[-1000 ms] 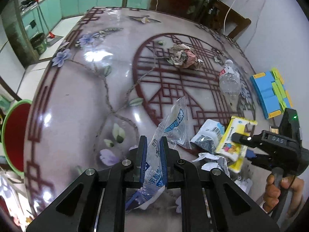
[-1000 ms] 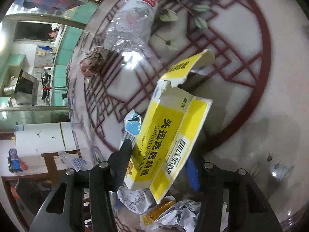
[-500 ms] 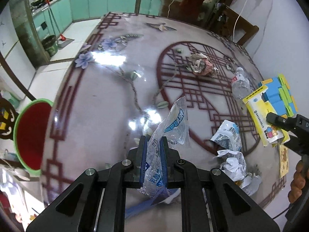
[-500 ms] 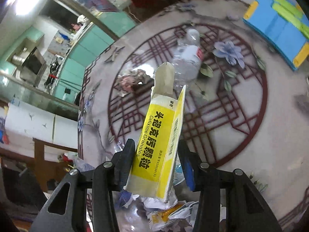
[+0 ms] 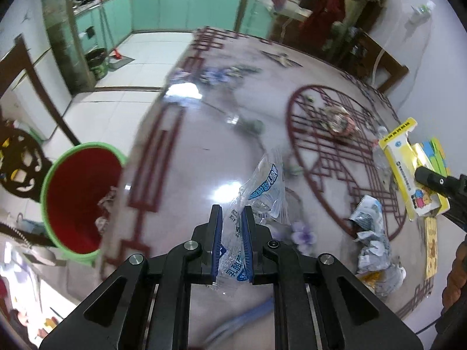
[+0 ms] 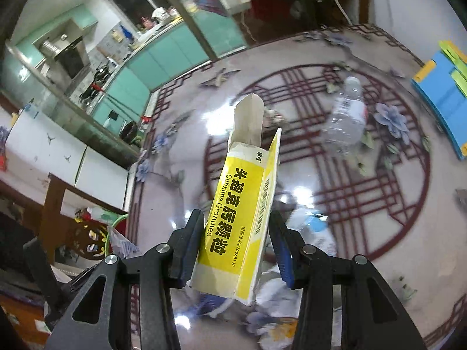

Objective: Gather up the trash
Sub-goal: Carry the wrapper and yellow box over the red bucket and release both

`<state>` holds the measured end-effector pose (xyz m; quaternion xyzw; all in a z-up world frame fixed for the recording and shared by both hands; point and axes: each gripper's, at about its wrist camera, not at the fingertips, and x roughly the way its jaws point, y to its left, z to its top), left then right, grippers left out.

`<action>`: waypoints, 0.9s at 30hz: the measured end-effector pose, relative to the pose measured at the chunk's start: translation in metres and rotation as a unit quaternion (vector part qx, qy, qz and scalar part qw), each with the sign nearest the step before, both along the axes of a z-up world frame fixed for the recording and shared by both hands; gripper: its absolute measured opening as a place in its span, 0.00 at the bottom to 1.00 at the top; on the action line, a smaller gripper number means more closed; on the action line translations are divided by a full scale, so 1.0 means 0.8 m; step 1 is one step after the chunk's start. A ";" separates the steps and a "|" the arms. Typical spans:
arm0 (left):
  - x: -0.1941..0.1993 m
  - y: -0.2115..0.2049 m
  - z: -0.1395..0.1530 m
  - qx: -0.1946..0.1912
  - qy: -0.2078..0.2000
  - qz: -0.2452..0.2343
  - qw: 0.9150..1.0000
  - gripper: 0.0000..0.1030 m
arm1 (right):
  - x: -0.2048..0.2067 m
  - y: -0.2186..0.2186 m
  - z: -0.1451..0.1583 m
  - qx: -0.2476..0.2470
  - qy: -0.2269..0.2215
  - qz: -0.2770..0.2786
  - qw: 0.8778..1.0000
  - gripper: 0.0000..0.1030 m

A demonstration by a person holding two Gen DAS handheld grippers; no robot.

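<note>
The bin (image 5: 78,198) decides the next move. It stands on the floor off the desk's left edge, low and to the left of the left gripper (image 5: 232,242), its red mouth open upward with a few scraps already inside. That gripper's jaws are together on a clear wrapper (image 5: 259,192) with blue print, which hangs up and forward from the pads, long axis running away from the camera and leaning right. The wrapper hangs above the desk (image 5: 204,134), not over the bin — so by my reading the left hand has the shorter trip, a sideways carry to its left before letting go.

The right gripper (image 6: 236,243) has its jaws clamped across a yellow box (image 6: 242,204), a torn-open carton whose long axis points up and away from the jaws, its open flap at the far end. In the left view it sits at the far right side of the desk (well apart from the bin), so this hand would have to cross the whole top.

The desk is glossy, printed with a dark red lattice circle and flowers. On it lie a bottle (image 6: 347,116), a paper wad (image 5: 337,118) and crumpled wrappers (image 5: 370,233) near the front right. Beyond it are a tiled floor, green kitchen cabinets and wooden chairs.
</note>
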<state>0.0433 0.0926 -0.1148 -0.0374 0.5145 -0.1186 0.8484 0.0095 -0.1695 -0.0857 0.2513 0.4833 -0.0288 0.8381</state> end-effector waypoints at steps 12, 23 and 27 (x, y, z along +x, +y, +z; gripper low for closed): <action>0.014 0.109 -0.013 0.015 -0.002 0.054 0.998 0.13 | 0.026 0.119 0.005 -0.037 -0.005 0.068 0.997 0.43; 0.032 0.186 -0.027 0.021 0.003 0.086 0.996 0.13 | 0.044 0.216 0.000 -0.050 -0.008 0.117 0.992 0.43; 0.038 0.210 -0.030 0.026 0.005 0.098 0.995 0.13 | 0.053 0.250 -0.003 -0.049 -0.009 0.139 0.989 0.43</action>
